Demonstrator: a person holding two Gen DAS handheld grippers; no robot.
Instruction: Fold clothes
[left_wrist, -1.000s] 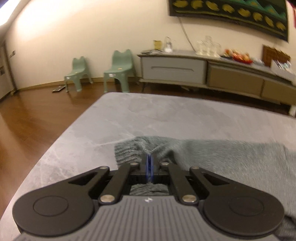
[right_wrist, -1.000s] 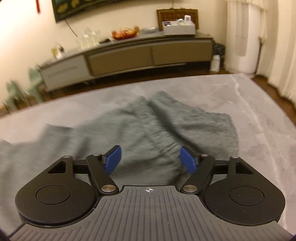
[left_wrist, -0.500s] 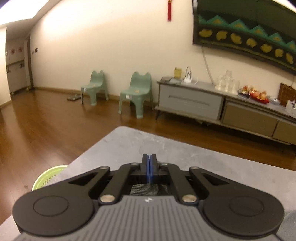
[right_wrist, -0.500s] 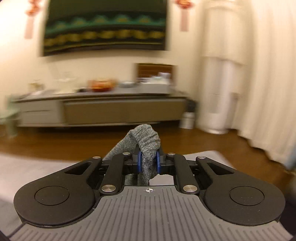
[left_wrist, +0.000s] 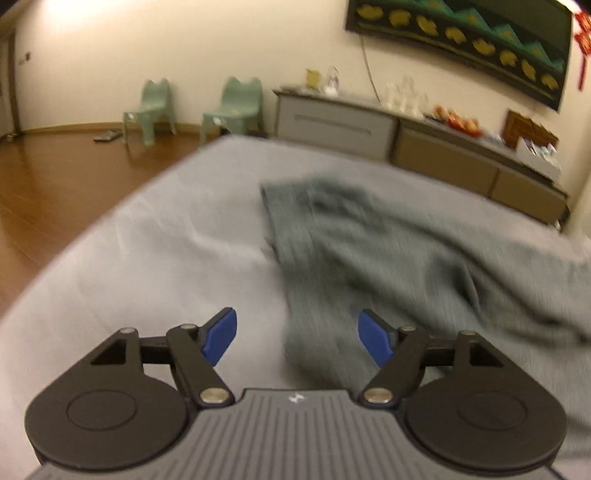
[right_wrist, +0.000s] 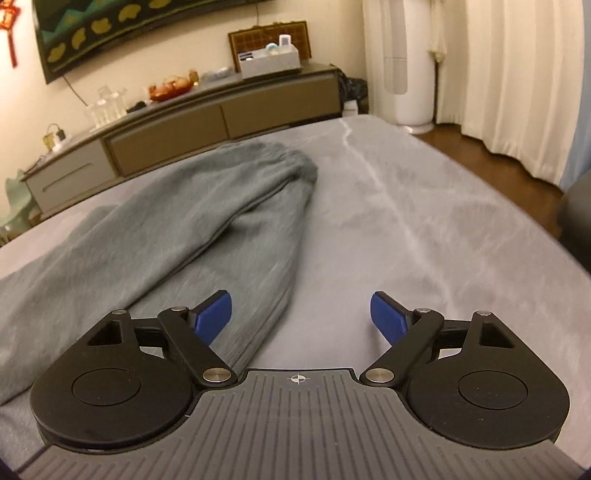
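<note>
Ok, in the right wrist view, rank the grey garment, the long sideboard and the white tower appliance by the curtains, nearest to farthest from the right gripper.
1. Grey knitted garment, lying on the table just ahead, to the left of the right gripper.
2. and 3. Long low sideboard along the far wall and white tower appliance, far right corner: too close to call.

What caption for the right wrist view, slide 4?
Right tongs open above the grey table, with the grey knit garment lying loosely folded ahead and nothing gripped.

The grey knit garment (right_wrist: 207, 221) lies spread across the table, rumpled. One rounded end is folded over on top.
</note>
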